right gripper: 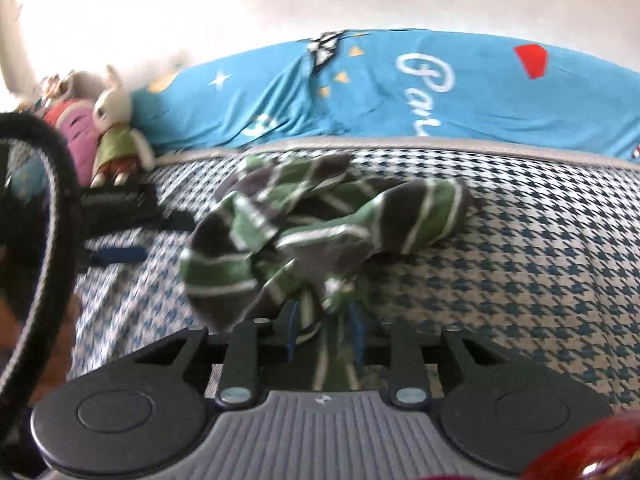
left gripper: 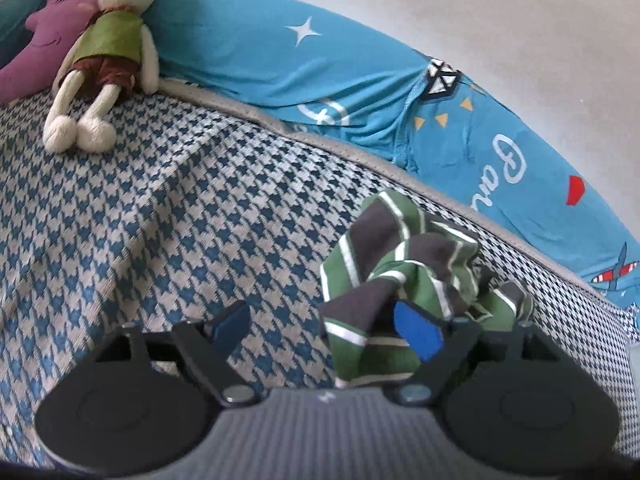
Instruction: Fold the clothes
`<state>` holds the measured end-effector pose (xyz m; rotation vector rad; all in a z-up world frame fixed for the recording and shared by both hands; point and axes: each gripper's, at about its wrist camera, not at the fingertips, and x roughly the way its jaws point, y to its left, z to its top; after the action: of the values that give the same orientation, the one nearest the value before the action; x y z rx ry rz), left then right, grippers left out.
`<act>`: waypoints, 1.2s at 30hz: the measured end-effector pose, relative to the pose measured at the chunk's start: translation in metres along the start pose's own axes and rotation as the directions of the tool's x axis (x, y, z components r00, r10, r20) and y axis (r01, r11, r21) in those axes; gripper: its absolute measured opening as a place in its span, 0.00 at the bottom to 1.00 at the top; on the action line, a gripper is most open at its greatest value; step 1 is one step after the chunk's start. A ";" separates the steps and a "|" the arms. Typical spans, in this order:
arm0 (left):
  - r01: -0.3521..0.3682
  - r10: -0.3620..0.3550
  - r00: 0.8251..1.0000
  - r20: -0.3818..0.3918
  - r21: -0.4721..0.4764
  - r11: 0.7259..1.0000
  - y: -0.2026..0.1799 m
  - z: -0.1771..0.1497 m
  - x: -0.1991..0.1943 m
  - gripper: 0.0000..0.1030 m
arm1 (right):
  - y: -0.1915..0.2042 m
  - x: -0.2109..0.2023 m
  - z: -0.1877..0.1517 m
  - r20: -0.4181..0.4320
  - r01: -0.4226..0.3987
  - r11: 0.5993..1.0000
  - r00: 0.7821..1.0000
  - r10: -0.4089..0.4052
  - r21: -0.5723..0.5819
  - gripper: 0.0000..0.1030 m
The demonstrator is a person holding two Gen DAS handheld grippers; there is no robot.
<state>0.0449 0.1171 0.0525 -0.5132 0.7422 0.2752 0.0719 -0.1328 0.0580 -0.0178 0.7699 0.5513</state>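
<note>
1. The left gripper hangs over the bed with its jaws spread wide. Its blue pads stand far apart; one side of the striped garment drapes past the right-hand pad, and nothing is pinched between the two.
2. The right gripper has its blue pads close together with a narrow gap. A twisted strand of the green, grey and white garment runs down between them; motion blur hides whether the pads press on it.
3. At the left edge of the right wrist view, a person's hand and a dark strap with a pale border show, blurred.
4. The garment lies bunched and crumpled on the bedspread, a blue-and-white houndstooth cloth that covers the bed. The heap sits towards the far edge of the bed, just short of the grey piping that borders the cloth.
5. Beyond the piping, a bright blue quilt printed with white stars, yellow triangles, script lettering and a red shape lies rolled along the bed's far edge against the wall.
6. At the far left corner of the bed, a cream plush rabbit in a green top and brown shorts leans back against the quilt, beside a purple plush toy with a smiling face.
7. Behind everything stands a plain pale wall, brightly lit towards the left in the right wrist view.
</note>
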 end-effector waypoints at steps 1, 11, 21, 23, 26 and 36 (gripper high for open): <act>0.006 -0.006 1.000 0.001 0.004 1.000 -0.002 0.000 0.000 0.82 | -0.005 0.002 0.003 0.007 0.004 1.000 1.000 -0.004 0.028 0.32; 0.044 -0.046 0.999 0.022 0.075 0.996 -0.032 -0.003 0.012 0.93 | -0.054 0.026 0.028 0.030 0.020 0.959 0.999 -0.030 0.281 0.40; 0.052 -0.060 0.997 0.050 0.143 0.988 -0.060 0.000 0.027 0.98 | -0.063 0.055 0.047 0.031 0.029 0.951 0.999 -0.040 0.307 0.47; 0.049 -0.055 0.997 0.047 0.134 0.990 -0.060 0.003 0.031 0.98 | -0.063 0.062 0.050 0.025 0.037 0.953 0.999 -0.046 0.302 0.48; 0.038 -0.043 0.998 0.043 0.109 0.993 -0.056 0.008 0.036 0.98 | -0.061 0.076 0.054 0.014 0.051 0.958 0.998 -0.057 0.283 0.48; -0.020 0.021 1.000 -0.011 0.099 0.995 -0.054 0.009 0.054 0.83 | -0.054 0.115 0.048 -0.031 0.032 0.975 0.999 -0.026 0.220 0.10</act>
<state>0.1107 0.0799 0.0384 -0.4138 0.7692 0.2528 0.1966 -0.1150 0.0068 0.1689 0.8537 0.4362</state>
